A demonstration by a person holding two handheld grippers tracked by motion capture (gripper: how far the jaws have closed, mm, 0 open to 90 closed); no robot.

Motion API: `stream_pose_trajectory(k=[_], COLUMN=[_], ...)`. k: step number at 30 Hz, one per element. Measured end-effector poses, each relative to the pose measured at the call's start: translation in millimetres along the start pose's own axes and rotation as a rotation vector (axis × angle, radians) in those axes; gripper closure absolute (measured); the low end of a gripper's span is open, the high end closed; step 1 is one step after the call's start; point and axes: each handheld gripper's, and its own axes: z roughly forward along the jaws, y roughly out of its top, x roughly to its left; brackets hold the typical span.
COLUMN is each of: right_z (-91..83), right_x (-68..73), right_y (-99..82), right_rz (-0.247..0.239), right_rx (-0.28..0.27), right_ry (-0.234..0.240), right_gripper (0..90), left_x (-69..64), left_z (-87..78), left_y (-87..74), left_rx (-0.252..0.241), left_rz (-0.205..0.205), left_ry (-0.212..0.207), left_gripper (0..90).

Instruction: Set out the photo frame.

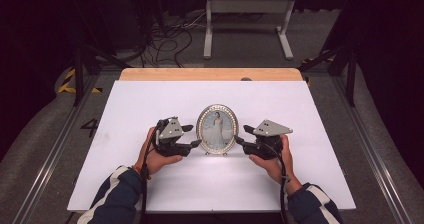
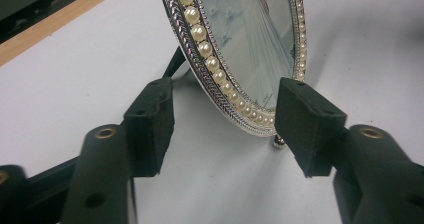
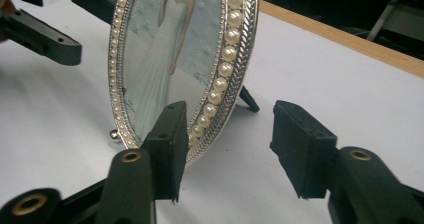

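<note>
oval frame [image 1: 217, 129] upright on white board [image 1: 150, 109], open tools flanking, nothing blocking.

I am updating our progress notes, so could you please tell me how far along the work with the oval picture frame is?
Done, it seems: the oval picture frame stands upright on the white table, propped on its rear strut. In hand: the left gripper and right gripper flank its edges with jaws apart, pads clear of the pearl rim. Left, probably: drawing both grippers away without tipping it.
</note>
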Motion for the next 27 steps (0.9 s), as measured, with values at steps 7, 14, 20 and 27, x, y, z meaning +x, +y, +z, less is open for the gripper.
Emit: stream_pose_trajectory(k=[7, 14, 20, 27], right_z=[-2.9, -6.5, -12.5, -22.6], right_x=[-0.4, -0.4, -0.2, -1.9], right_y=[-4.1, -8.3, -14.5, -21.1], right_rz=[-0.026, -0.05, -0.089, -0.121], right_rx=[0.021, 0.035, 0.051, 0.056], right_ry=[-0.021, -0.042, -0.051, -0.086], right_gripper=[32.6, 22.3, 19.7, 18.9], left_x=[-4.1, -7.0, -6.4, -7.0], left_z=[-2.2, -8.8, -24.5, -42.0], left_y=[-2.4, -7.5, -16.2, -30.7], left_rx=[0.028, 0.019, -0.01, 0.002], left_rz=[0.013, 0.011, -0.012, -0.005], left_ry=[0.041, 0.052, 0.074, 0.125], left_gripper=[22.8, 14.8, 10.9, 9.7])
